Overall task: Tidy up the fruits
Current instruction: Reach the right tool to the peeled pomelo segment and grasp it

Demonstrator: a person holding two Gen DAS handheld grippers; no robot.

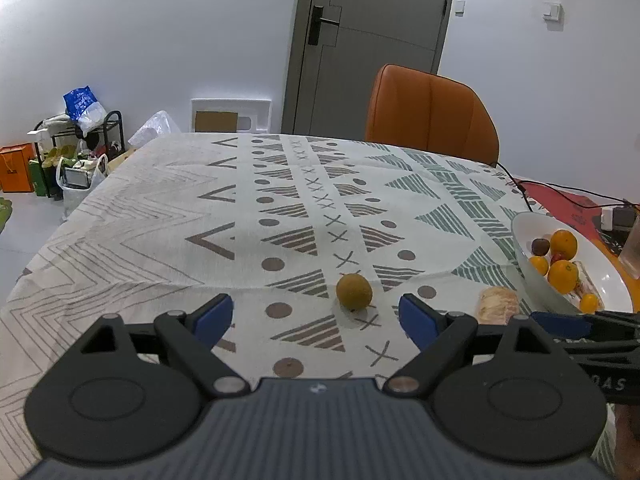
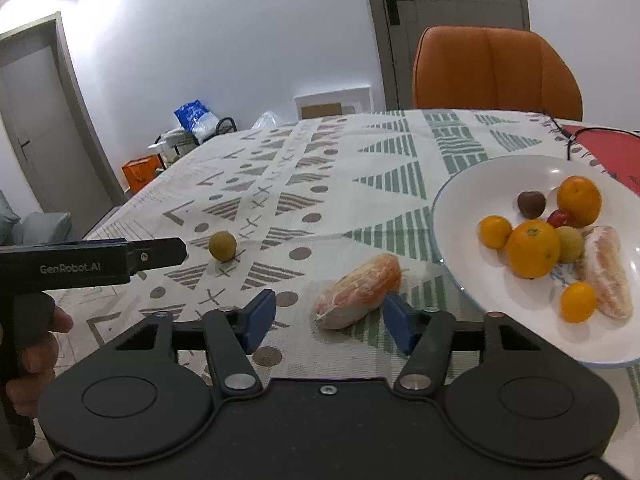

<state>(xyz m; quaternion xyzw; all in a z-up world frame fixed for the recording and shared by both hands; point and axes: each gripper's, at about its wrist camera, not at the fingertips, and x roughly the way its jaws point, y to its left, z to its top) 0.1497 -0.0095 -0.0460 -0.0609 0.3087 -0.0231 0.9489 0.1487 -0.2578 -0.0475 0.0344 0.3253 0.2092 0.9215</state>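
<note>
A small round brown-green fruit point(image 1: 354, 292) point(image 2: 222, 245) lies on the patterned tablecloth. It sits just beyond the tips of my left gripper point(image 1: 316, 320) point(image 2: 180, 250), a little right of their middle, and the jaws stand wide open with nothing touching. A peeled citrus segment point(image 2: 356, 288) point(image 1: 500, 304) lies between the fingers of my right gripper point(image 2: 330, 320) point(image 1: 560, 322). The right pad point(image 2: 396, 316) is close to its orange end and the left pad point(image 2: 260, 316) stands clear of it. A white bowl point(image 2: 460, 208) point(image 1: 528, 232) on the right holds oranges, smaller fruits and another peeled segment point(image 2: 608, 272).
An orange chair point(image 1: 432, 116) stands at the table's far side before a grey door. A black cable point(image 1: 560, 190) and a red mat point(image 2: 612, 152) lie behind the bowl, with a glass point(image 1: 632, 252) at the right edge. Bags and boxes point(image 1: 76, 160) crowd the floor at left.
</note>
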